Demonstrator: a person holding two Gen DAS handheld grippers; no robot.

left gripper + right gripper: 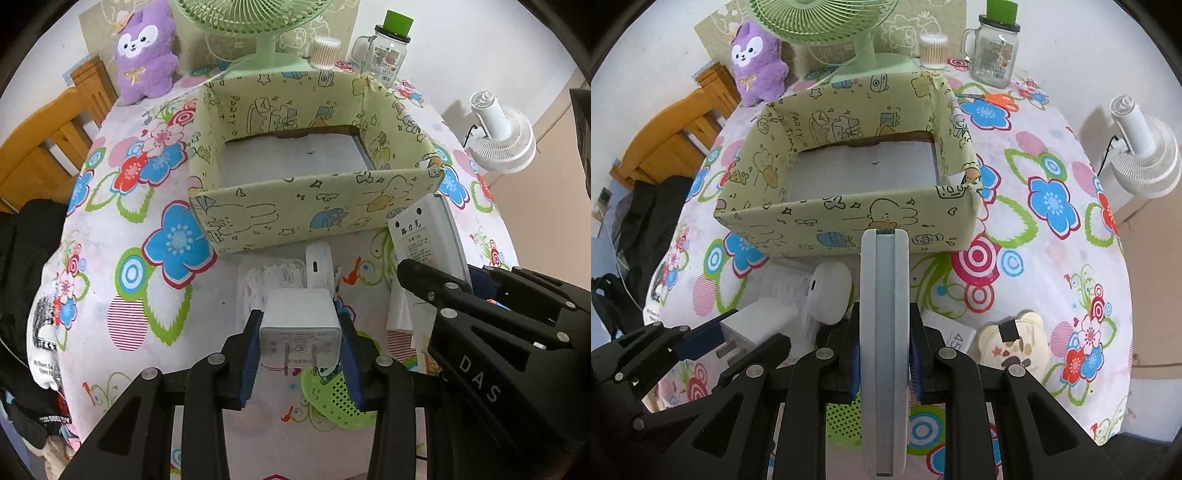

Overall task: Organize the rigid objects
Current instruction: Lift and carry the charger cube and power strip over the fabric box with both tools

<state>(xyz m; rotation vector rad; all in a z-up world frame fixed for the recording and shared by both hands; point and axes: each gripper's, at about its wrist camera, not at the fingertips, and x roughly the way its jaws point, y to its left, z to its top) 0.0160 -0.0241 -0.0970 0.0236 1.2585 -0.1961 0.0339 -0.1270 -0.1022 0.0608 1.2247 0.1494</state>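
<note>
- We see a white plug charger [300, 325] pinched between the blue pads of the left gripper [300, 354], lifted over the flowery tablecloth [110, 236].
- The right gripper [884, 363] squeezes a flat white remote [884, 332] by its thin sides.
- Just behind both sits the open yellow box [295, 214] with cartoon drawings, and nothing is inside it.
- A white earbud case [830, 295] lies on a white knitted mat [273, 277] just in front of the box.
- Farther back stand a green fan [864, 48], a purple plush toy [146, 55], a glass jar [388, 55] with a green lid, and a tub of cotton swabs [932, 50].
- Orange scissors [997, 100] lie to the right of the box.
</note>
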